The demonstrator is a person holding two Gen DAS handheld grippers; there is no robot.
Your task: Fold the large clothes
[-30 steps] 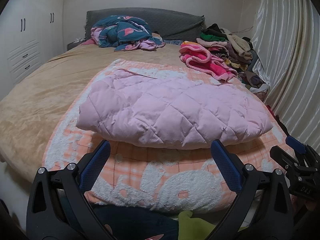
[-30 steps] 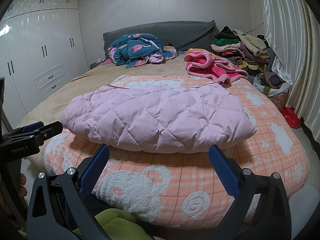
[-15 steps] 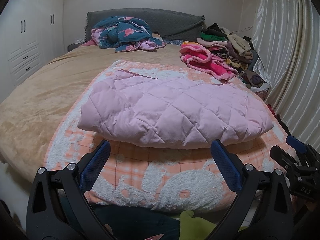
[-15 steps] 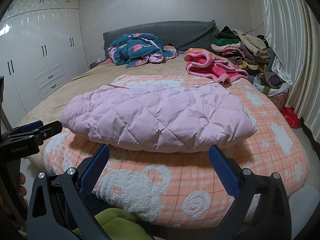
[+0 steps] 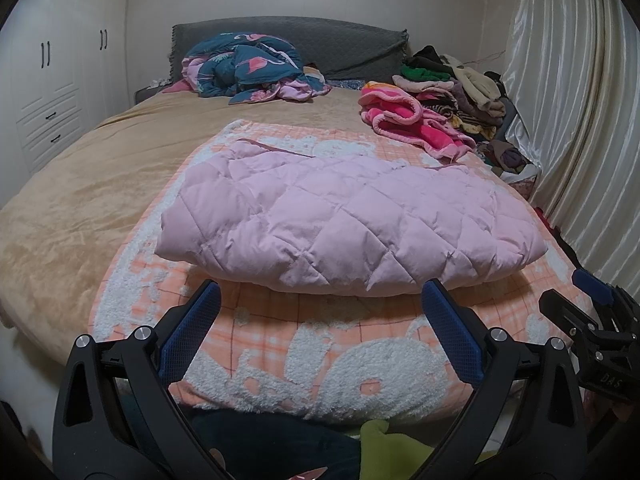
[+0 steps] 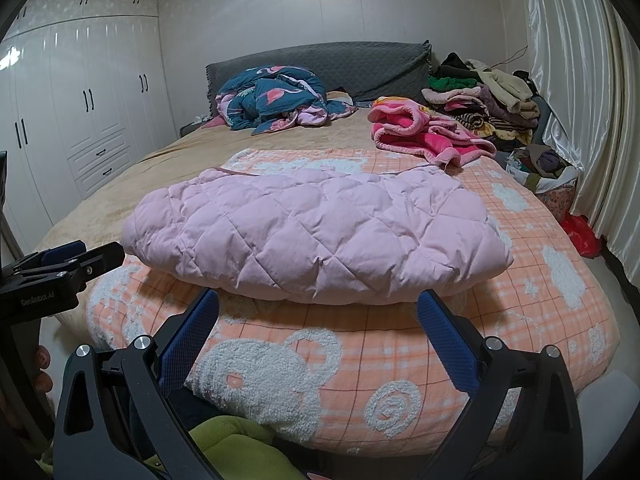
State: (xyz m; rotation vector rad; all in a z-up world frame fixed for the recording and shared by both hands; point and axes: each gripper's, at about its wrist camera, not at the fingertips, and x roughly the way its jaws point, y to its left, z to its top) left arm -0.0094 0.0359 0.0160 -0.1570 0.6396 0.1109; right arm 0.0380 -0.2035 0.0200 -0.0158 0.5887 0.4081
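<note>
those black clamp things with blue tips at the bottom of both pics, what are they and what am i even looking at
They are two handheld grippers, one in each of a person's hands, each with a fisheye camera looking along its fingers. One picture is from the left gripper, the other from the right gripper. Both stand open and hold nothing. Each camera also catches the other gripper at its edge. Ahead, a folded pink quilted coat lies on an orange bear-patterned blanket spread over the bed. Further back are a teal bedding heap, a pink fleece garment and a clothes pile.
</note>
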